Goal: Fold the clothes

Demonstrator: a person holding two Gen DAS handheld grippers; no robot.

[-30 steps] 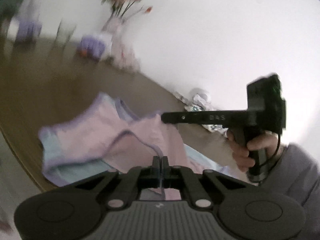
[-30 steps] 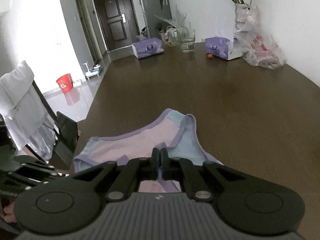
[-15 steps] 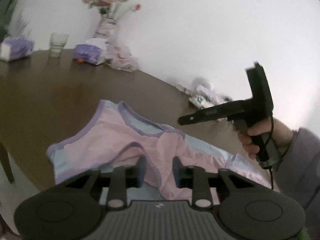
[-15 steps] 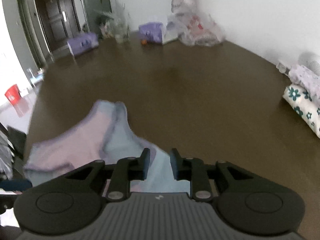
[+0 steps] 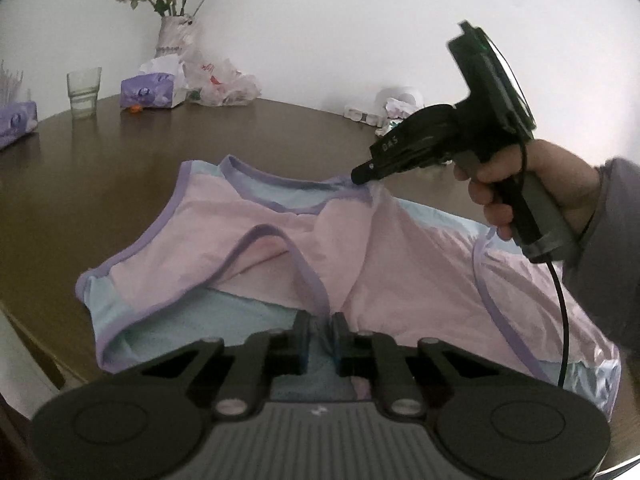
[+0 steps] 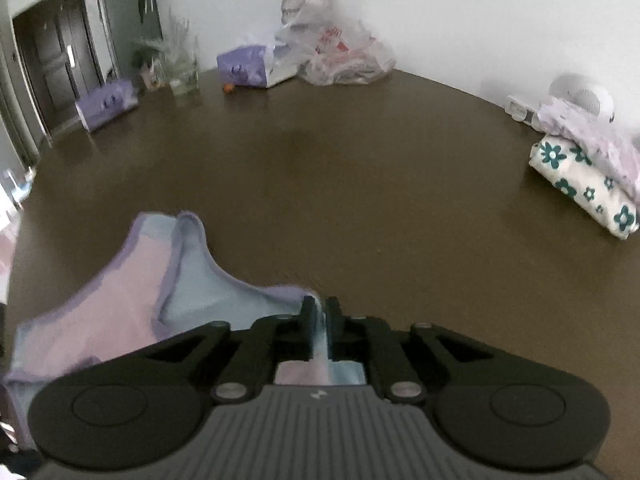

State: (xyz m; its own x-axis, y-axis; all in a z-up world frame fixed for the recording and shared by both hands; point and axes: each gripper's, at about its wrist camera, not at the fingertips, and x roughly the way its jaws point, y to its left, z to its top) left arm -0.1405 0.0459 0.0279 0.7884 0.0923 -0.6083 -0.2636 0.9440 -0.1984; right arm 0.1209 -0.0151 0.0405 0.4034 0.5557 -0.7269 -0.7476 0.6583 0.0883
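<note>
Table (image 5: 100, 168) of dark wood carries everything here. At its far left edge, in the left wrist view, lies a purple tissue pack (image 5: 16, 124), then a drinking glass (image 5: 83, 90), a second tissue pack (image 5: 148, 95), a vase with flowers (image 5: 174, 36) and a crumpled plastic bag (image 5: 224, 84) against the white wall.

In the middle, near the front edge of the table, lies the garment (image 5: 248, 236), pink and light blue with purple trim, spread out but wrinkled. The left gripper (image 5: 320, 330) is at its near edge, and its jaws are almost together with a fold of blue cloth and purple trim between them.

More to the right, the right gripper (image 5: 362, 174) pinches the far purple edge of the garment; the right wrist view shows its jaws (image 6: 319, 312) closed on a strip of blue cloth. A hand (image 5: 532, 188) in a grey sleeve holds its handle.

At the far right of the table sits a stack of folded clothes (image 6: 584, 172), one piece white with dark green flowers.
</note>
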